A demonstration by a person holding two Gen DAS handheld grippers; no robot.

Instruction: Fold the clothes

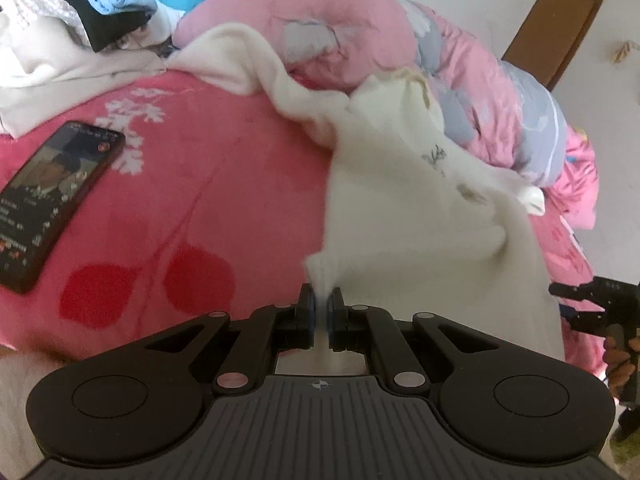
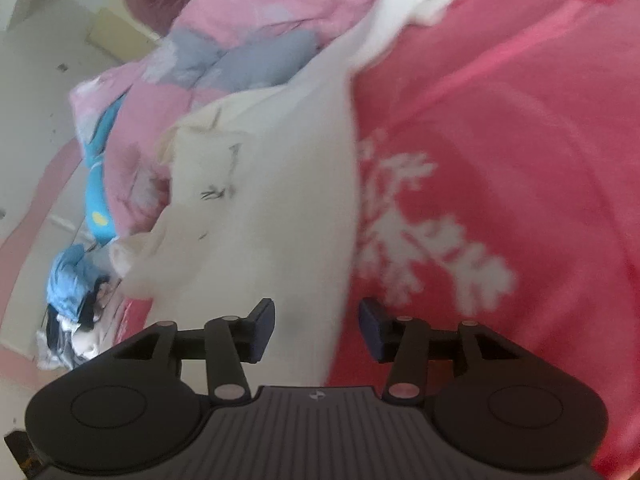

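A white sweatshirt with small dark markings lies spread on the pink bedspread. My left gripper is shut on a bunched corner of its hem and holds it just above the bed. In the right wrist view the same sweatshirt runs from the pillows toward me. My right gripper is open, its jaws wide apart over the near edge of the fabric. The right gripper also shows at the right edge of the left wrist view.
A black phone with a lit screen lies on the bedspread at left. A pile of other clothes sits at the back left. A pink and grey quilt is bunched behind the sweatshirt. A brown door is at the back right.
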